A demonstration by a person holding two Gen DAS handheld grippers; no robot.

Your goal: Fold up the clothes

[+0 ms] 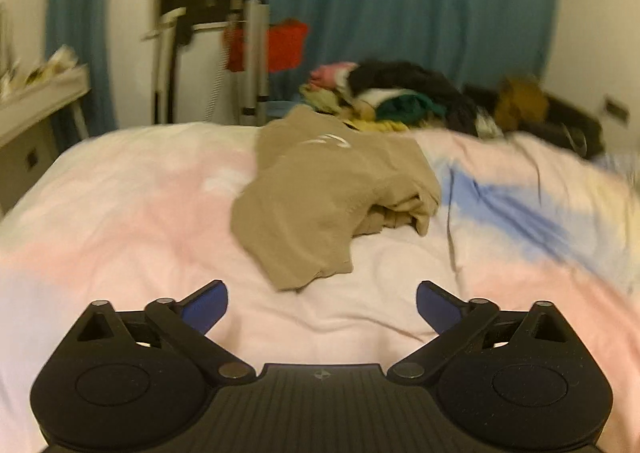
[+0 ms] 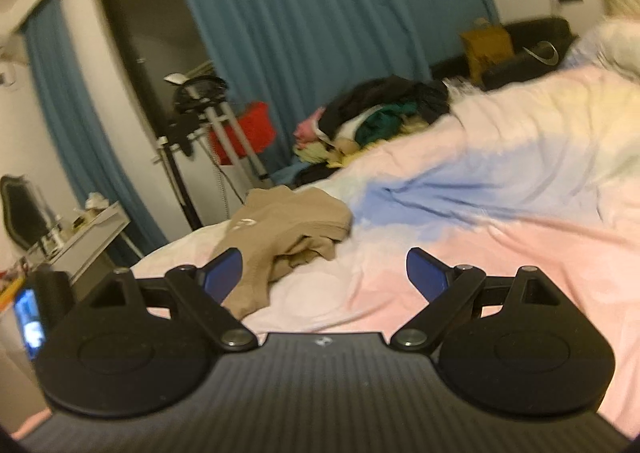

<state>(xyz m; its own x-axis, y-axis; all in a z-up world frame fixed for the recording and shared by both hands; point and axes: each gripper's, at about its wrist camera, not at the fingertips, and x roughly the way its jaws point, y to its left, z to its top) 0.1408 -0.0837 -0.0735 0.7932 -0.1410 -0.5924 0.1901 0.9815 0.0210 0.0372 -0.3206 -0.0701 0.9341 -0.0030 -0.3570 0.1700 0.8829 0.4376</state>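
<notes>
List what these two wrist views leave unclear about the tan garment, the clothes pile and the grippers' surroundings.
- Tan garment: crumpled, so its type and the pale print are unreadable in the blurred left wrist view.
- Tan garment's near edge: hidden behind the right gripper in the right wrist view.
- Clothes pile: blurred; single items cannot be separated.
- Lit screen: too blurred to read.

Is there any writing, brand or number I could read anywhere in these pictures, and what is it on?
No text can be read in either view.
Tan garment: a pale curved mark on the cloth, too blurred to read.
Dark bag: a white swoosh-like logo, no letters legible.
Small lit screen: glowing blue, contents too blurred.
Left gripper and right gripper: a tiny emblem on each body, too small to read.
</notes>
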